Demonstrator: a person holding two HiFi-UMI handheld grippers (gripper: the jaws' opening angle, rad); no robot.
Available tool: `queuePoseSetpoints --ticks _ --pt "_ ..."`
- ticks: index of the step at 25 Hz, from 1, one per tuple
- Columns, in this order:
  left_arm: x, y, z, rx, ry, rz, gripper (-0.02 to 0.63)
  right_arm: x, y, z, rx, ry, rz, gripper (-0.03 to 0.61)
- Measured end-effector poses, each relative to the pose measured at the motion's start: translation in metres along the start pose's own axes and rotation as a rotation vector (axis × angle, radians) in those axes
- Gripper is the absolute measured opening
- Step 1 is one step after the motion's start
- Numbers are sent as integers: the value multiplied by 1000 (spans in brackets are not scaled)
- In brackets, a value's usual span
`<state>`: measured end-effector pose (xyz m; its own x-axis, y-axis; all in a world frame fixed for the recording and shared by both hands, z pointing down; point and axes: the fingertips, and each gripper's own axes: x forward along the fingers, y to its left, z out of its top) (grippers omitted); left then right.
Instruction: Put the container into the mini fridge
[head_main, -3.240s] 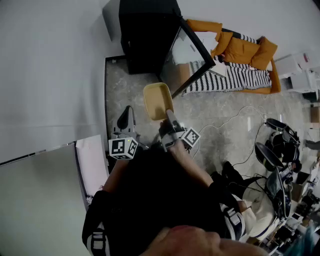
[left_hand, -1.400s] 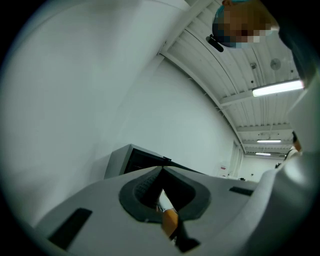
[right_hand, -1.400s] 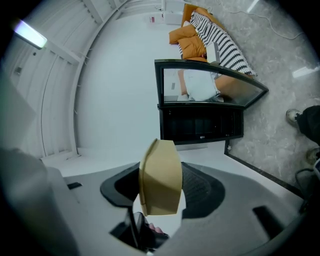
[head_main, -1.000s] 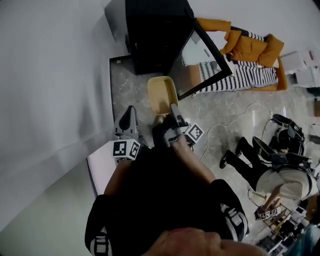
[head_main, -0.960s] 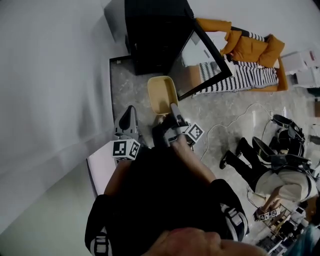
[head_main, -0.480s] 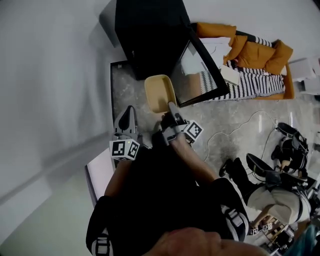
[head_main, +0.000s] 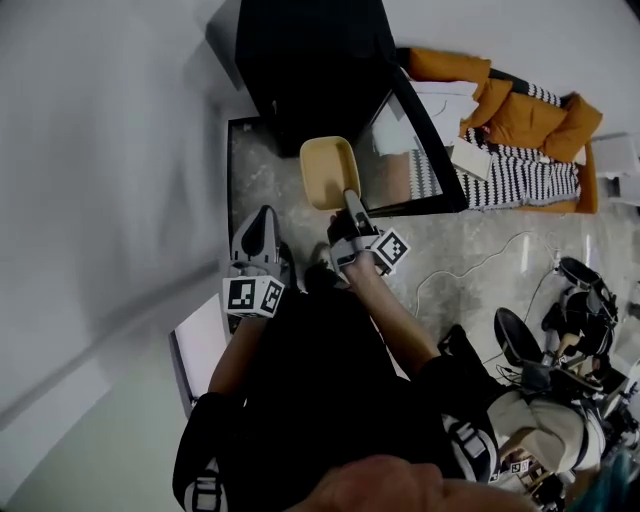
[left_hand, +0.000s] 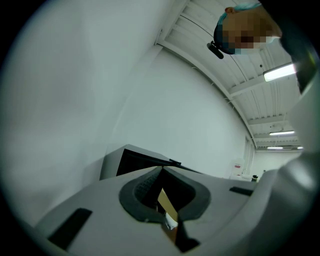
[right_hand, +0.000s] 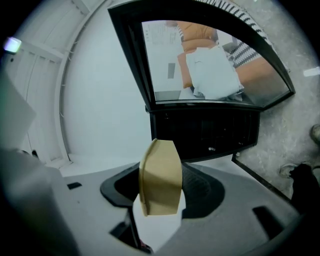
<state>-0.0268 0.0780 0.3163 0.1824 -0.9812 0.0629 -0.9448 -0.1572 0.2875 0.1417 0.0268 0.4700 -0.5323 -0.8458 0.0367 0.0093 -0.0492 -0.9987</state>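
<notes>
A shallow yellow container (head_main: 329, 172) hangs tilted in the air, with my right gripper (head_main: 349, 204) shut on its near rim. It is just in front of the black mini fridge (head_main: 300, 60), whose glass door (head_main: 425, 150) stands open to the right. In the right gripper view the container (right_hand: 160, 175) stands edge-on between the jaws, before the dark fridge interior (right_hand: 205, 132). My left gripper (head_main: 262, 222) is to the left of the container, apart from it, with its tips together. In the left gripper view, that gripper (left_hand: 162, 172) points at the fridge (left_hand: 135, 162).
A white wall runs down the left. An orange sofa with a striped blanket (head_main: 520, 130) lies right of the door. A cable (head_main: 480, 262) trails over the stone floor. A person (head_main: 540, 425) and dark equipment (head_main: 585, 295) are at the lower right. A white board (head_main: 200, 345) is near my left arm.
Both grippers have moved forward toward the fridge. The container, still held in the right gripper, is now closer to the fridge opening and beside the glass door.
</notes>
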Motion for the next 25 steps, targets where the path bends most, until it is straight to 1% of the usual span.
queuePoseSetpoints --ticks 6,13,20,25 --pt "44 24 -2 1 0 -32 5 41 -23 11 -11 -40 -21 212" --pt "80 42 -6 16 6 -79 5 82 -46 12 -7 -65 -13 212" --pt "116 66 -20 21 16 -96 5 127 -90 27 -13 -98 -36 212" --pt "138 79 -29 20 12 -104 5 154 -129 38 -21 -114 -74 212"
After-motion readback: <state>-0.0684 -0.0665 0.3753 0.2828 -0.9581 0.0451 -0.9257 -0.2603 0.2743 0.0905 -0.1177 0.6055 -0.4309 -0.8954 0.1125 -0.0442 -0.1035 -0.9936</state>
